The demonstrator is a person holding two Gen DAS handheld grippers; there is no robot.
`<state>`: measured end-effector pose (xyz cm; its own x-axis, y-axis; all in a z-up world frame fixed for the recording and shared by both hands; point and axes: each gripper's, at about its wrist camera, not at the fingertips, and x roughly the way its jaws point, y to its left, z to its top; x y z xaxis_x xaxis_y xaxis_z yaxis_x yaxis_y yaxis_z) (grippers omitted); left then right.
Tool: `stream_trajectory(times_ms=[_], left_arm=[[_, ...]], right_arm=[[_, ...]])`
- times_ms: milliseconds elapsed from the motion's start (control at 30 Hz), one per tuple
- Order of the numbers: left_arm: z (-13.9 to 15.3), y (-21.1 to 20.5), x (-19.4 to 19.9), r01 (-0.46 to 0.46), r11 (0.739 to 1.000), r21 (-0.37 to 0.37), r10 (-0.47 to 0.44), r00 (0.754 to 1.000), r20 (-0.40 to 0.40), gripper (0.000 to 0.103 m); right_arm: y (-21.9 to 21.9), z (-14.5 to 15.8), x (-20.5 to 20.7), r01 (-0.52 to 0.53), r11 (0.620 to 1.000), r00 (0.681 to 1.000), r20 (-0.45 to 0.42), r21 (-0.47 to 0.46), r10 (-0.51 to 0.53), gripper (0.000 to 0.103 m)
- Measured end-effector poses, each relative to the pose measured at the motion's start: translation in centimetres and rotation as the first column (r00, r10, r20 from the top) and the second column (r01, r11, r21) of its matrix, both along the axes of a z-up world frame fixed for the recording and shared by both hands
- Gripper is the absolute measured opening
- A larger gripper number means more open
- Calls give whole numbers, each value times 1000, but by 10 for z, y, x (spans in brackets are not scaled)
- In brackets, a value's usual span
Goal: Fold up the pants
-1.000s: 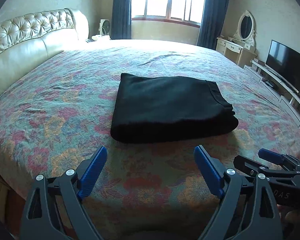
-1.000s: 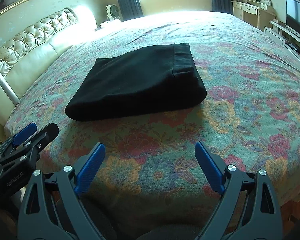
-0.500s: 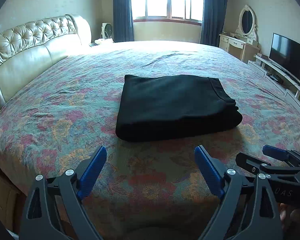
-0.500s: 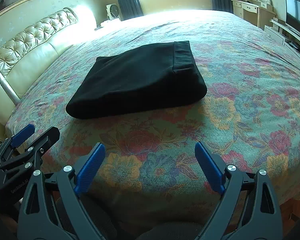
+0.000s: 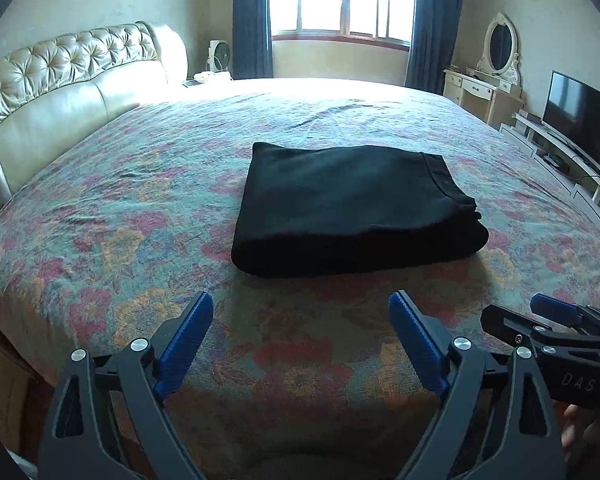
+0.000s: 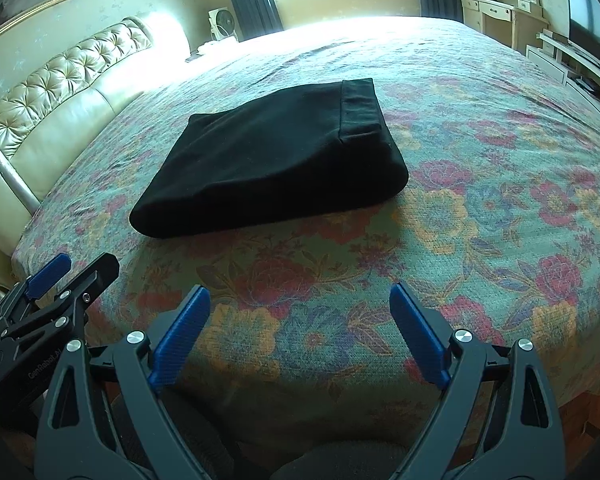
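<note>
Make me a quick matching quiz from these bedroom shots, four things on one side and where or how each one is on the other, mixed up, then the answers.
Things
1. pants
2. left gripper
3. television
4. headboard

Descriptions
A. tufted cream, along the left of the bed
B. folded into a black rectangle on the floral bedspread
C. dark screen on a low stand at right
D. open, holding nothing, short of the pants

Pairs: 1-B, 2-D, 3-C, 4-A
</note>
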<state>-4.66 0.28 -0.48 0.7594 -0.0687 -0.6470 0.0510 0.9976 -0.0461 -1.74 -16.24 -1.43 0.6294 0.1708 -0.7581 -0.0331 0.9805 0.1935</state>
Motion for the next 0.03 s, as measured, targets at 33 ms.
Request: stream_trajectory(times_ms=[33], left_arm=[[0, 0, 0, -2, 1000, 0, 2, 1000, -1, 88]], right_arm=[[-1, 0, 0, 0, 1000, 1000, 0, -2, 0, 91]])
